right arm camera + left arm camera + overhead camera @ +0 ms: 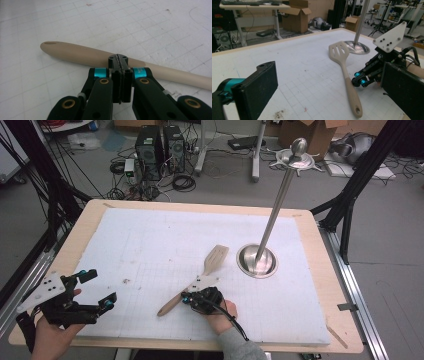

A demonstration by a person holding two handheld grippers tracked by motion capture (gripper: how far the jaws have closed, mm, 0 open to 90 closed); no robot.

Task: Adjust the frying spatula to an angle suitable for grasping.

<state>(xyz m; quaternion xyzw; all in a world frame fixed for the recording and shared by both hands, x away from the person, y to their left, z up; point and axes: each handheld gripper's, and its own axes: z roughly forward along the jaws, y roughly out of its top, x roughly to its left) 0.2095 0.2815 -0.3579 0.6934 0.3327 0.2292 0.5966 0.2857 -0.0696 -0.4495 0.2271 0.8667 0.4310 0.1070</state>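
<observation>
High view: 1 beige slotted spatula [200, 282] lies on 1 white gridded mat [150, 245], its head toward 1 o'clock and its handle end toward 7 o'clock. 1 steel stand [257, 260] rises from a round base at 3 o'clock of the spatula head. 2 grippers are held by 2 hands. Right gripper [189, 298], jaws pressed together with nothing between them, sits with its tips against the spatula handle, coming from 5 o'clock. Left gripper [102, 290], jaws wide apart and empty, rests well away at 9 o'clock.
</observation>
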